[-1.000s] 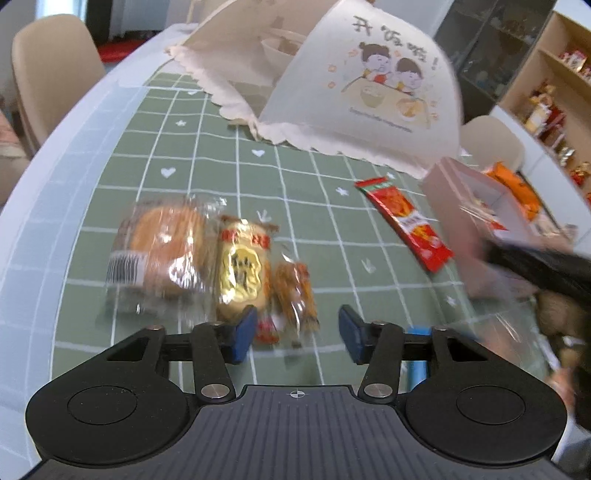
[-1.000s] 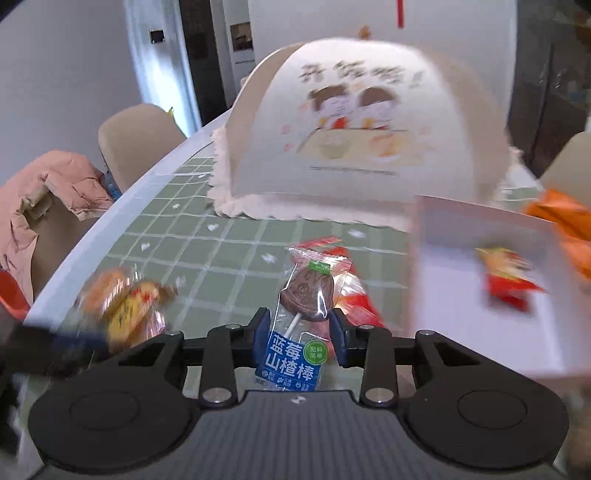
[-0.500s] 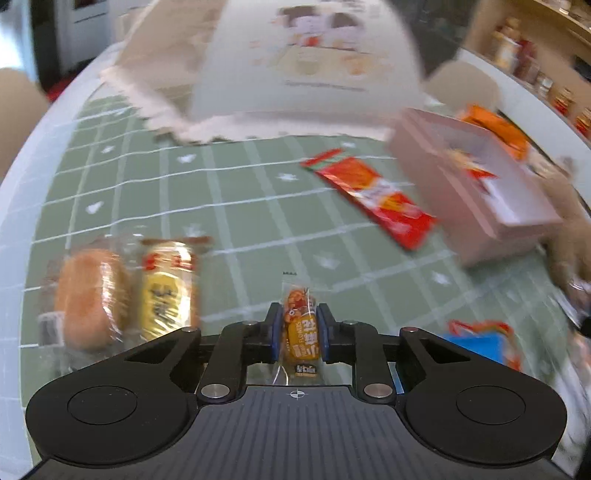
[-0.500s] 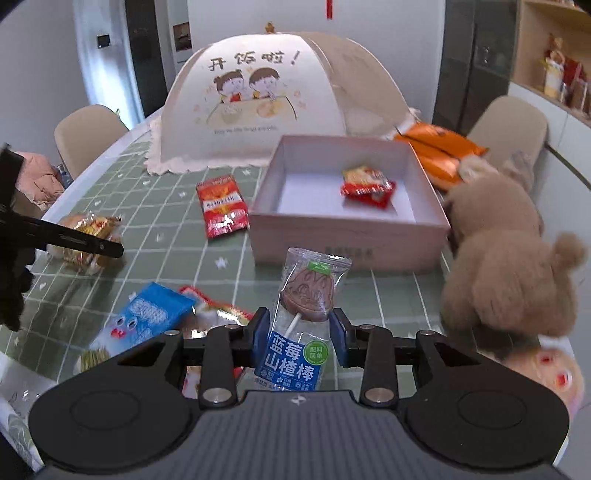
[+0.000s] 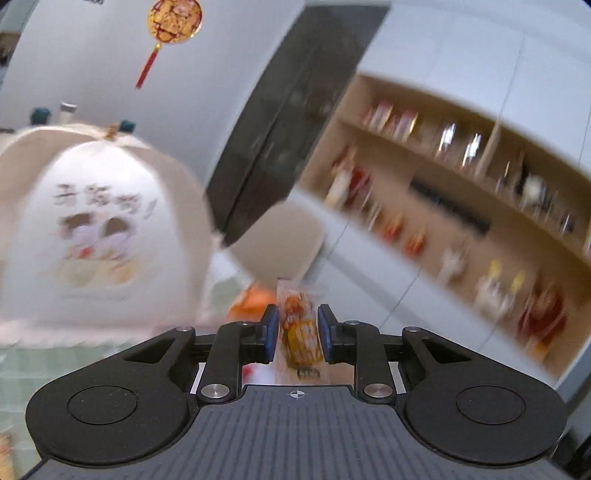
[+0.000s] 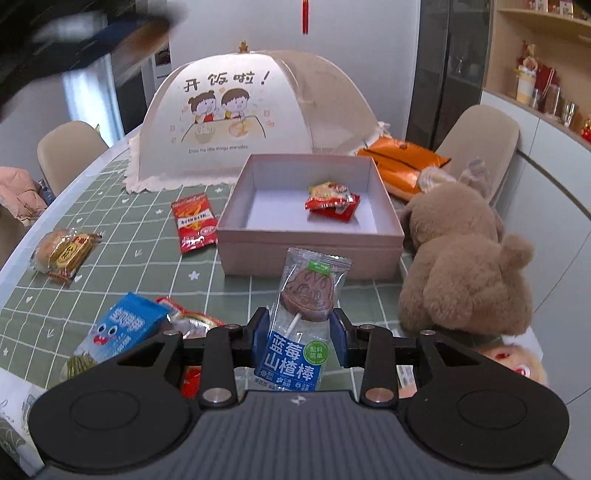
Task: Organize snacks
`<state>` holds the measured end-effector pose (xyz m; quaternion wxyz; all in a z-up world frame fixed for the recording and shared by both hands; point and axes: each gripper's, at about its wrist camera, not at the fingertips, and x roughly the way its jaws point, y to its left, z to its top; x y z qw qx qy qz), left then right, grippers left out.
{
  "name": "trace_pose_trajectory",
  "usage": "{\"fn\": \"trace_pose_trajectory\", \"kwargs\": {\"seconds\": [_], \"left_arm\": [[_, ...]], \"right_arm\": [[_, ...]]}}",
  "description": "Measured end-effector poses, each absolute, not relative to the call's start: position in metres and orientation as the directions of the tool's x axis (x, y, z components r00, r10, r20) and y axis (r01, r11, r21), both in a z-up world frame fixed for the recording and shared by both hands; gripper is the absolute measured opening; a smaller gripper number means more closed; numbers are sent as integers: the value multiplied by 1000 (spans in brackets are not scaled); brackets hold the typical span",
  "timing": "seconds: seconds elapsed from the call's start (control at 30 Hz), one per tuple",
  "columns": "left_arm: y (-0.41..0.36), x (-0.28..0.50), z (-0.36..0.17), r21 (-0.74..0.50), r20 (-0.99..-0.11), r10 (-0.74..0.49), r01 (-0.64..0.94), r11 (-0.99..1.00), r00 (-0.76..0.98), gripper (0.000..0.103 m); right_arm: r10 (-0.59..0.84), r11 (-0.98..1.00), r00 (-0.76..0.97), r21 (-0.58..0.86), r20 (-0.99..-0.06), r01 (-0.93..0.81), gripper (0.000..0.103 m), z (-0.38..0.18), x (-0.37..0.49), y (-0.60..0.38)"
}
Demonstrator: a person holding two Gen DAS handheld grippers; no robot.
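Observation:
My left gripper (image 5: pixel 294 332) is shut on a small orange snack packet (image 5: pixel 301 332) and is raised high, facing the blurred food cover (image 5: pixel 99 236) and shelves. It appears as a dark blur at the top left of the right wrist view (image 6: pixel 66 33). My right gripper (image 6: pixel 298 338) is shut on a lollipop in a blue wrapper (image 6: pixel 304 314), held above the table in front of the pink box (image 6: pixel 306 242). The box holds a red and yellow snack packet (image 6: pixel 332 199).
On the green checked table lie a red packet (image 6: pixel 194 221), a bun and a yellow packet (image 6: pixel 64 249), and a blue packet (image 6: pixel 122 328). Brown plush toys (image 6: pixel 465 266) sit right of the box. Orange bags (image 6: pixel 402 162) and chairs stand behind.
My left gripper closed on the small orange packet, lifted it off the table and swung up and right. My right gripper kept the lollipop and steadied facing the box.

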<state>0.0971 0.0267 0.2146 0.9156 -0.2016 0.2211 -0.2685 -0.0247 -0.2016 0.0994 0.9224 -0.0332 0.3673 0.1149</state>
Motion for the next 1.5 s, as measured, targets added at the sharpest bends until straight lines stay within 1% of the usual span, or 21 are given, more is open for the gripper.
{"fn": "trace_pose_trajectory", "kwargs": {"seconds": [0.07, 0.1, 0.27, 0.4, 0.47, 0.53, 0.63, 0.7, 0.8, 0.9, 0.97, 1.03, 1.07, 1.1, 1.13, 1.17, 1.2, 1.23, 1.33, 1.43, 1.5], "left_arm": [[25, 130, 200, -572, -331, -557, 308, 761, 761, 30], [26, 138, 193, -573, -363, -521, 256, 778, 772, 30], [50, 120, 182, -516, -379, -498, 269, 814, 780, 30], [75, 103, 161, -504, -478, -466, 202, 840, 745, 30], [91, 91, 150, -497, -529, -435, 149, 855, 729, 30], [103, 72, 144, -483, -575, -395, 92, 871, 717, 30], [108, 46, 126, -469, -638, -395, 72, 880, 661, 30], [103, 35, 113, -473, -668, -410, 72, 878, 621, 30], [87, 26, 96, -464, -717, -429, 83, 882, 550, 30], [70, 22, 89, -430, -748, -430, 125, 894, 505, 30], [60, 22, 88, -417, -756, -434, 152, 896, 490, 30], [55, 21, 86, -417, -754, -440, 163, 894, 487, 30], [53, 22, 86, -416, -753, -442, 167, 894, 487, 30], [53, 21, 85, -415, -753, -442, 168, 894, 488, 30], [53, 21, 85, -414, -752, -441, 169, 894, 490, 30], [53, 21, 86, -414, -751, -440, 169, 895, 492, 30], [55, 21, 86, -414, -750, -439, 166, 895, 494, 30], [57, 21, 88, -414, -750, -436, 161, 896, 498, 30], [68, 18, 93, -414, -743, -417, 130, 901, 523, 30], [80, 16, 96, -425, -736, -402, 91, 900, 545, 30], [84, 16, 95, -432, -733, -397, 74, 899, 553, 30]], "right_arm": [[180, 970, 705, 5, -686, -243, 35, 101, -24, -197], [176, 968, 707, -9, -685, -250, 35, 104, -26, -195], [166, 973, 733, -10, -660, -230, 33, 126, -34, -213], [170, 978, 790, 3, -589, -208, 33, 153, -10, -225], [202, 975, 798, 38, -568, -220, 33, 161, 8, -229], [267, 959, 747, 89, -610, -270, 33, 160, 27, -235], [237, 956, 679, 42, -694, -290, 34, 145, 30, -238], [250, 949, 629, 56, -737, -310, 36, 130, 18, -244], [291, 951, 516, 187, -805, -246, 36, 100, -4, -252], [306, 951, 444, 248, -842, -185, 36, 75, -30, -240], [311, 949, 420, 256, -853, -183, 39, 61, -46, -223], [296, 953, 422, 234, -857, -193, 55, 53, -58, -207], [276, 958, 425, 212, -862, -192, 56, 49, -62, -200], [248, 964, 421, 180, -873, -195, 56, 44, -63, -192], [217, 968, 416, 142, -883, -205, 51, 39, -64, -185], [191, 970, 415, 108, -890, -216, 45, 35, -65, -180], [172, 969, 433, 72, -885, -238, 35, 35, -70, -178], [172, 961, 435, 54, -884, -270, 34, 40, -72, -177], [225, 948, 484, 75, -845, -309, 33, 72, -71, -192], [231, 953, 603, 52, -763, -299, 33, 122, -51, -206], [207, 958, 688, 1, -696, -288, 35, 153, -29, -208]]}}
